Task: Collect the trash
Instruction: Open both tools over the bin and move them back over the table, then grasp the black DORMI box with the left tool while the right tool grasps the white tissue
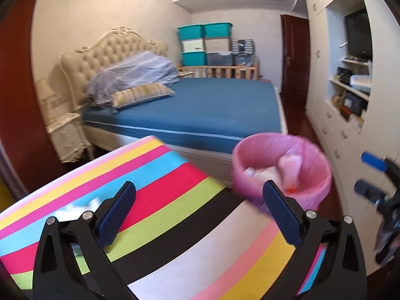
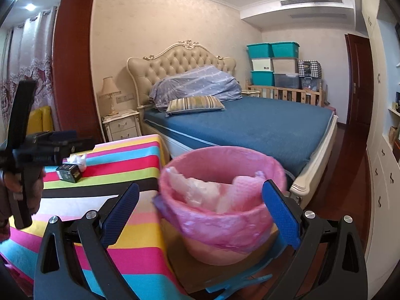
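Trash bin (image 2: 220, 200) sits right in front of your right gripper (image 2: 200, 215), just off the edge of the striped table (image 2: 120, 155).

Your right gripper is spread wide with nothing between its fingers, framing the pink-lined bin, which has crumpled wrappers (image 2: 197, 190) inside. Your left gripper (image 1: 197, 212) is wide apart too and holding nothing, hovering over the striped table with the bin (image 1: 280, 167) beyond its right finger. On the table, in your right view, a small black box (image 2: 68, 172) lies touching a crumpled white tissue (image 2: 77, 160). Behind it all, the bed (image 2: 250, 125) with its blue sheet.
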Motion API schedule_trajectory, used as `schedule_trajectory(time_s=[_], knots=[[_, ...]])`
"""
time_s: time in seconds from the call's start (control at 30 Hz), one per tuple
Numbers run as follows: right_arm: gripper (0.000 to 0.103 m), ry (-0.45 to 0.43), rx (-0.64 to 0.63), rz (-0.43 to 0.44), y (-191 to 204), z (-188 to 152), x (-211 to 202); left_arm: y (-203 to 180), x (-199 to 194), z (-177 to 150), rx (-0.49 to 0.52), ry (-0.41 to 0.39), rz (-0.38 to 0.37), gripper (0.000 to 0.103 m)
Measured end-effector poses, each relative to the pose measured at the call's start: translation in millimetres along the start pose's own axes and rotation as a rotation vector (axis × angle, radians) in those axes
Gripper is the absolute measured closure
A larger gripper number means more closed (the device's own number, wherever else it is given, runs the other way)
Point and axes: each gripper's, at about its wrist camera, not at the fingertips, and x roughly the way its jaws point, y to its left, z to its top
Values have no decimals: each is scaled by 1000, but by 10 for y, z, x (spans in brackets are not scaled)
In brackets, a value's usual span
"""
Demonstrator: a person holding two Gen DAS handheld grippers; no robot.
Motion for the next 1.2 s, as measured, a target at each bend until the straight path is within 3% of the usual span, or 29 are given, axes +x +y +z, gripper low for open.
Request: schedule_trajectory(time_s=[0.23, 0.37, 0.5, 0.6, 0.9, 1.03, 1.13, 1.17, 1.2], knots=[[10, 60, -29, 86, 652, 19, 232, 536, -376, -423, -16, 1, 131, 5], [10, 88, -79, 118, 1053, -21, 376, 1013, -458, -684, -93, 57, 226, 5], [10, 76, -90, 133, 1307, 16, 445, 1437, -400, -854, -224, 111, 258, 5], [10, 73, -74, 150, 1387, 42, 464, 1582, -327, -908, -250, 136, 279, 5], [10, 92, -37, 154, 1307, 21, 534, 1562, 232, -783, -248, 248, 258, 5], [10, 97, -30, 152, 1294, 42, 583, 1677, 506, -770, -255, 316, 282, 5], [10, 108, -39, 160, 1342, 57, 640, 1785, 588, -785, -289, 343, 256, 5], [10, 113, -43, 164, 1372, 67, 669, 1810, 573, -786, -298, 338, 246, 9], [10, 114, -44, 167, 1395, 72, 687, 1820, 520, -790, -303, 318, 233, 20]])
